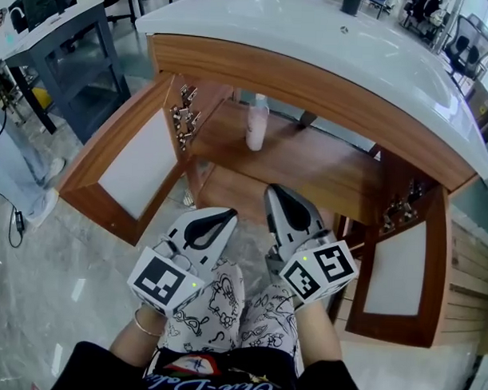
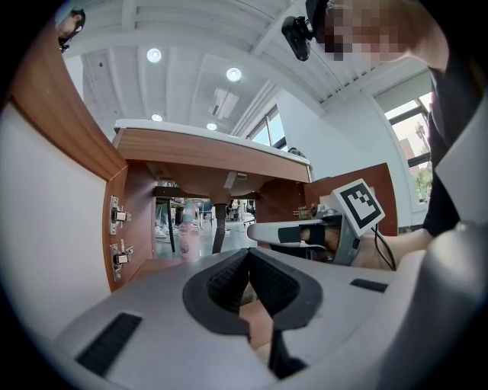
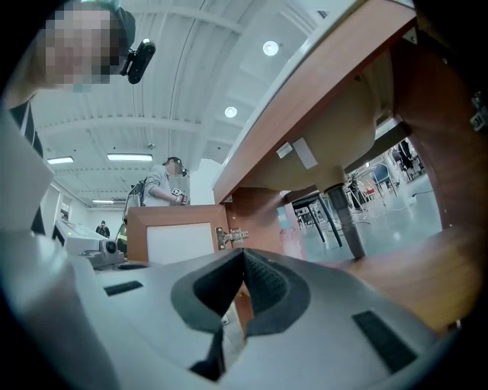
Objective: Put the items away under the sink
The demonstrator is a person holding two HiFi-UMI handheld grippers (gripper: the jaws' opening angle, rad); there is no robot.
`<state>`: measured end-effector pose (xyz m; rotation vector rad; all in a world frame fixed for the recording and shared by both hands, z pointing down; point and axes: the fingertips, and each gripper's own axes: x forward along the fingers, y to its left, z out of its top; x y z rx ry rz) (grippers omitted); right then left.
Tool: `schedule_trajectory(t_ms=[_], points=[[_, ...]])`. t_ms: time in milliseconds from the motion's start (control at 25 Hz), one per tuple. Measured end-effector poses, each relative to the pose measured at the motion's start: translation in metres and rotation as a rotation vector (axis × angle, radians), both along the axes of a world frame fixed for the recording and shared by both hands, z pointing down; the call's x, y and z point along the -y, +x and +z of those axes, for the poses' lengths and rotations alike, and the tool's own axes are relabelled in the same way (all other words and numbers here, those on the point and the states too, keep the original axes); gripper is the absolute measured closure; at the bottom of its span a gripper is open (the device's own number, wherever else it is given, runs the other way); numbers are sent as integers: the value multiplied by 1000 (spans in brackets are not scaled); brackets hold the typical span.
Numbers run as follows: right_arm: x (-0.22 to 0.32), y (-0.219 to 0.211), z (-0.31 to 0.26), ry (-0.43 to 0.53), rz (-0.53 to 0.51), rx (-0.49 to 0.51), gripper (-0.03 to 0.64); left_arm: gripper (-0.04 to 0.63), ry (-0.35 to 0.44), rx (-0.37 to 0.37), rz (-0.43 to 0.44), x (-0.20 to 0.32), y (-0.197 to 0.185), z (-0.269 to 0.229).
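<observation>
A pale pink bottle (image 1: 257,123) stands upright at the back of the wooden shelf (image 1: 333,169) under the white sink (image 1: 313,41). It shows blurred in the left gripper view (image 2: 187,227) and in the right gripper view (image 3: 293,228). My left gripper (image 1: 226,216) hovers in front of the open cabinet, shut, with nothing between its pads. Beside it my right gripper (image 1: 274,193) is also shut and holds nothing, its tips at the shelf's front edge. In their own views the left gripper (image 2: 248,255) and the right gripper (image 3: 244,255) show jaws that meet. The right gripper (image 2: 263,231) also crosses the left gripper view.
Both cabinet doors stand wide open: the left door (image 1: 137,158) and the right door (image 1: 397,279), with metal hinges (image 1: 183,116) on the side walls. A drain pipe (image 3: 347,217) comes down behind the shelf. A dark desk (image 1: 66,32) and a standing person (image 1: 13,166) are at the far left.
</observation>
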<state>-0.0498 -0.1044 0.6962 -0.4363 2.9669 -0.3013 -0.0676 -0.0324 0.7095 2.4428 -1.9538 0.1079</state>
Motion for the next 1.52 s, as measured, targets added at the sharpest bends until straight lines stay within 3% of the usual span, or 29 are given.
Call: schedule_trajectory(t_ms=[160,400,560,840,1000,1240,1440,1520], points=[[-9,12,9,-14,-9,-31,611,586,13,24,-2,-5,6,-8],[-13,36,6,84,-7,-81,611,586,50,20,-26,-5,11,-15],[-15,52,2,101,8,-66,611,586,42,35,-16,-7,23,-12],[-22,61,6,82,-9,-30,611,586,31,-4,-30,-18,28,-8],[-28,58,20,137,-7,-82,611,586,3,45,-38,-22,31,-2],[-26,53,11,113,0,-64,611,586,-2,48,-23,-18,29,-9],[-22,48,-10,51,-3,-68,611,586,1,114,-11,-12,23,-43],[-17,44,-29,14,6,-56,611,586,-5,83,-17,-7,17,-63]])
